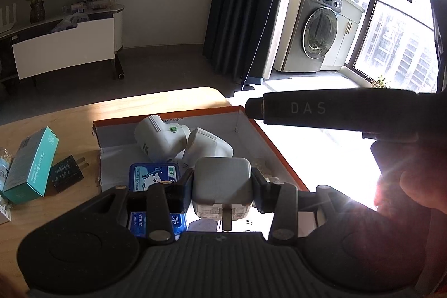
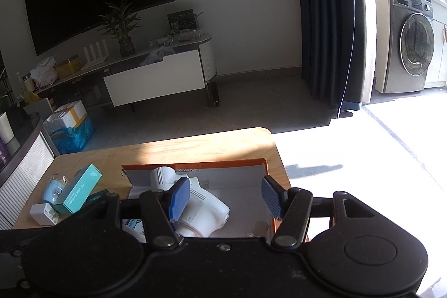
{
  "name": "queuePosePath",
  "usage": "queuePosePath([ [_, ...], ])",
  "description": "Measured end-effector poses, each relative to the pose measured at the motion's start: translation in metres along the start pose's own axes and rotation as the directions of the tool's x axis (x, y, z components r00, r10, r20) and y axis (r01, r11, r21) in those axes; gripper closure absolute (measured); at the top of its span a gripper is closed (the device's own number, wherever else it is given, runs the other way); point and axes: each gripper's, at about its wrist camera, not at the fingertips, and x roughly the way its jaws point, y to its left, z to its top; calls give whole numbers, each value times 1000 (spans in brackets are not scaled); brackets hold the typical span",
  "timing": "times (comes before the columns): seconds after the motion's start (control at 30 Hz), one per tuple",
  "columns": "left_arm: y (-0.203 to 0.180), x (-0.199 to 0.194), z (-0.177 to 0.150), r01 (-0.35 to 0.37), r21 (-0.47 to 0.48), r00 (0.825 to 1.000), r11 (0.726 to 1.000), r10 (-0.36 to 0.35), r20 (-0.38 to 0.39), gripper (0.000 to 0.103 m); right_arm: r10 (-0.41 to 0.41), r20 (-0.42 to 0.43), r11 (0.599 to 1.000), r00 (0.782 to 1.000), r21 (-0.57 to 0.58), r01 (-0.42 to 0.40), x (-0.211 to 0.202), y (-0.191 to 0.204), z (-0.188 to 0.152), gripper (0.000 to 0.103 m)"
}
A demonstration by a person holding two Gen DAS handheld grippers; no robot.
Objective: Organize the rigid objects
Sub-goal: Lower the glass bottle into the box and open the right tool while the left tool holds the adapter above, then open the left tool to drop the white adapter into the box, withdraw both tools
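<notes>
The left tongs (image 1: 222, 187) are clenched on a grey plug block (image 1: 222, 182). Its pads press on both sides of the block, and a metal pin sticks out of the block toward the camera. The block hangs over the near part of an orange-edged box (image 1: 251, 122) that sits on the wooden surface (image 1: 56, 119).

Inside the box lie two white gadgets. One white gadget with a green button (image 1: 160, 136) is near the back. The other white gadget (image 1: 208, 145) leans against it. A blue tin (image 1: 152, 175) lies in the box too, partly hidden under the left tongs.

To the left of the box, on the surface, there is a teal box (image 1: 30, 166) tilted on its side. A small black plug (image 1: 67, 172) sits just beside it, between the teal box and the orange-edged box.

The right tongs (image 2: 225, 197) are released. Their blue pads (image 2: 178, 198) stand apart and nothing is pressed between them. They hover over the same box, and the white gadget shows between and below the pads. In the right wrist view, a small white plug (image 2: 44, 212) and a clear blue bottle (image 2: 54, 186) lie on the surface beside the teal box.

A person's hand (image 1: 405, 186) shows at the right edge of the left wrist view, in bright sun.
</notes>
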Motion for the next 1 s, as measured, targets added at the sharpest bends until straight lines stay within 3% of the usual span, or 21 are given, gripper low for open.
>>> queuePosePath([
  [0.2, -6, 8, 4, 14, 5, 1000, 1000, -14, -7, 60, -21, 35, 1000, 999, 9, 20, -18, -6, 1, 31],
  [0.27, -6, 6, 5, 15, -2, 1000, 1000, -15, -2, 46, -19, 42, 1000, 999, 2, 19, -23, -6, 2, 28],
  [0.37, -3, -1, 6, 13, -9, 1000, 1000, -13, 12, 43, -9, 45, 1000, 999, -1, 9, -28, -3, 3, 26],
  [0.53, 11, -18, 5, -43, -38, 999, 998, 44, 28, 29, -7, 38, 1000, 999, -6, 8, -32, 6, 0, 24],
  [1.0, 73, -68, -13, -195, -171, 978, 966, 204, 40, 23, 53, -17, 997, 998, -62, -54, -27, 60, -15, 17],
])
